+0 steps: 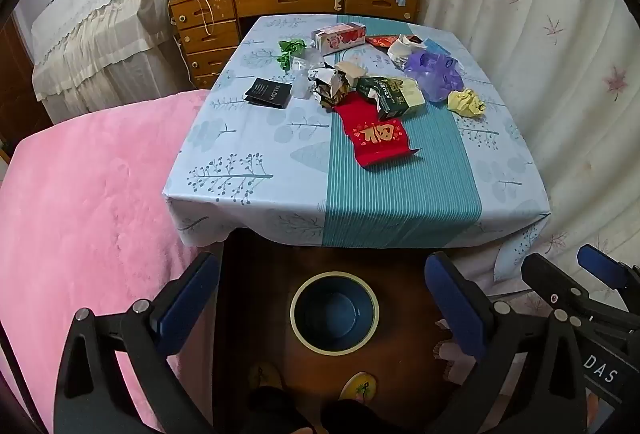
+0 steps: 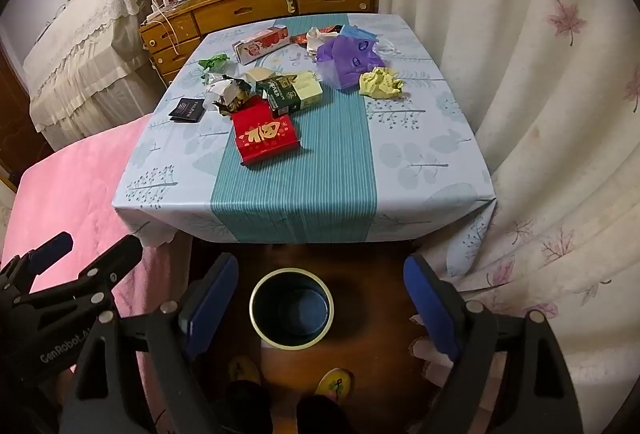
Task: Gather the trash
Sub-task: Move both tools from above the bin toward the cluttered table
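Left wrist view: the table carries trash clustered toward its far edge, the red envelope nearest; the empty bin stands on the floor below the near edge. Both the left gripper and right gripper hang spread and empty. Best take the envelope by its raised edge first.

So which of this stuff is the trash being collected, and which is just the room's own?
For the job:
red packet
green carton
purple bag
yellow wad
green wrapper
bin

Just there:
desk
pink blanket
curtain
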`<state>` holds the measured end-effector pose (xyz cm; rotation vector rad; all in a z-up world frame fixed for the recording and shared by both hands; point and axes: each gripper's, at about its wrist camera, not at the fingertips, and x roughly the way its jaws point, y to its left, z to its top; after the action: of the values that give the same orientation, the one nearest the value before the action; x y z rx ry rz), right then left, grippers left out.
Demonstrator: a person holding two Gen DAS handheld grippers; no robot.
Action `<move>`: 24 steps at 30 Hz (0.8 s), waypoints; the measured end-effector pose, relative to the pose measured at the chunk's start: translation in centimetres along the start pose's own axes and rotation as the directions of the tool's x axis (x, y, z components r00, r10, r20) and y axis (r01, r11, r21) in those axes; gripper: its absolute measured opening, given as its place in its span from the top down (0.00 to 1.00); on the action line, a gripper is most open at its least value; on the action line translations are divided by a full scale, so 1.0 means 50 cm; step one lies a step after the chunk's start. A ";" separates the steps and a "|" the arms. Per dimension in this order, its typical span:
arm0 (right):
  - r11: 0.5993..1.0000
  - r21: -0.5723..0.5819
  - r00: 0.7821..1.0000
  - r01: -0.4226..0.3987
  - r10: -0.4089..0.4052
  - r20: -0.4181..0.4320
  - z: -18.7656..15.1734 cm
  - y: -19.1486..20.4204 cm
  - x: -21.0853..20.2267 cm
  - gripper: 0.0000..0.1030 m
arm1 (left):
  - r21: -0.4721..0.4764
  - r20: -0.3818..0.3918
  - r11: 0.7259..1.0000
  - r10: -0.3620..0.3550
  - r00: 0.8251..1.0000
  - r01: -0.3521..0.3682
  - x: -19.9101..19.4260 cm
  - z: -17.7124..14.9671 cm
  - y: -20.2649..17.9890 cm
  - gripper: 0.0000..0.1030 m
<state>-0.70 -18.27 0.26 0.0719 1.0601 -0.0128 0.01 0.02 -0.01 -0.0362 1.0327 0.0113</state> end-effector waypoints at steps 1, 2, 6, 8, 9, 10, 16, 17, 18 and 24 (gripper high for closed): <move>1.000 0.001 1.000 -0.002 0.002 0.002 -0.001 0.000 0.000 0.17 | 0.001 -0.004 1.000 0.003 1.000 -0.003 0.000 0.000 0.000 0.01; 1.000 0.000 1.000 -0.003 0.003 0.002 -0.001 -0.001 0.000 0.17 | 0.002 -0.001 1.000 0.003 1.000 -0.003 0.001 0.000 0.000 0.01; 1.000 0.001 1.000 -0.004 0.004 0.000 -0.002 -0.001 0.001 0.17 | 0.004 0.006 1.000 0.005 1.000 -0.005 0.000 0.000 -0.001 0.01; 1.000 0.002 1.000 -0.006 0.006 0.001 -0.003 -0.002 0.000 0.17 | 0.002 0.005 1.000 0.002 1.000 -0.002 0.000 0.000 -0.001 0.01; 1.000 0.004 1.000 -0.006 0.006 0.004 -0.003 -0.001 -0.007 0.17 | 0.002 0.005 1.000 0.003 1.000 -0.003 -0.001 0.000 -0.001 0.01; 1.000 0.004 1.000 -0.006 0.006 0.004 -0.004 0.000 -0.009 0.17 | 0.002 0.005 1.000 0.003 1.000 -0.003 -0.001 -0.001 -0.001 0.01; 1.000 0.008 1.000 -0.016 0.016 0.008 -0.004 -0.008 -0.005 0.17 | 0.002 0.006 1.000 -0.002 1.000 0.002 -0.010 -0.013 0.001 0.01; 1.000 0.008 1.000 -0.017 0.017 0.008 -0.004 -0.009 -0.005 0.17 | 0.002 0.007 1.000 -0.002 1.000 0.002 -0.012 -0.016 0.000 0.01; 1.000 0.008 1.000 -0.017 0.017 0.009 -0.004 -0.009 -0.006 0.17 | 0.002 0.004 1.000 -0.001 1.000 0.001 -0.010 -0.013 0.000 0.01; 1.000 0.010 1.000 -0.022 0.021 0.010 -0.013 -0.008 -0.006 0.17 | 0.001 0.006 1.000 -0.001 1.000 0.001 -0.011 -0.008 0.000 0.01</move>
<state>-1.42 -18.62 0.18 0.0923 1.0489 0.0008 -0.63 0.01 0.27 -0.0358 1.0263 0.0100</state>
